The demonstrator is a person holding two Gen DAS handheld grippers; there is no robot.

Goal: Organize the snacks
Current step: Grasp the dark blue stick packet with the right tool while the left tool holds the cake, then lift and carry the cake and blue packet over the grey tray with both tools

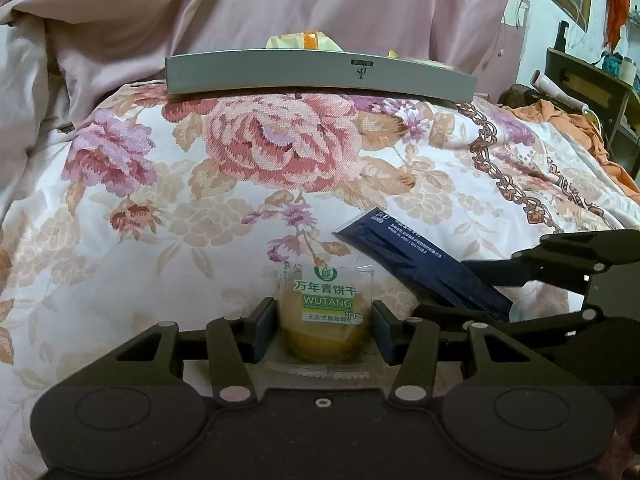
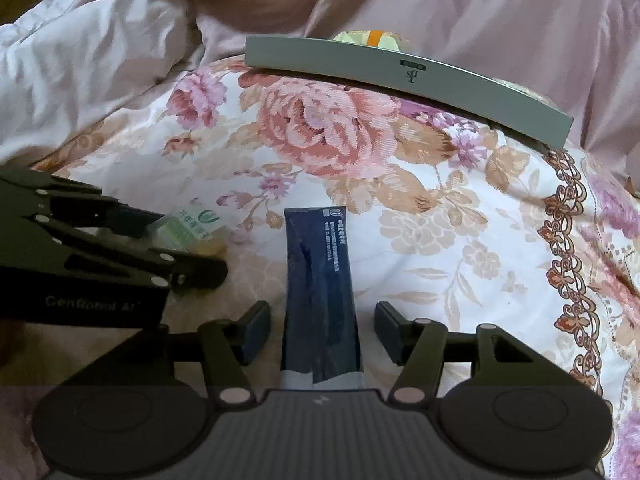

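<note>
A clear biscuit packet [image 1: 324,304] with green print and a round yellow biscuit lies on the floral bedspread [image 1: 248,152]. My left gripper [image 1: 324,314] has a pad pressed against each side of it. The same packet [image 2: 196,228] shows at the left of the right wrist view. A long dark blue packet [image 2: 320,280] lies between the fingers of my right gripper [image 2: 322,320], with a gap on both sides. In the left wrist view the blue packet [image 1: 420,264] slants beside the biscuit. A shallow grey box [image 1: 320,76] stands at the back and holds a yellow-and-orange packet [image 1: 304,40].
A crumpled pink duvet [image 1: 280,0] rises behind the grey box [image 2: 400,76]. Dark wooden furniture [image 1: 588,88] and an orange cloth [image 1: 560,116] stand off the bed's right side. The floral bedspread [image 2: 440,220] spreads between the grippers and the box.
</note>
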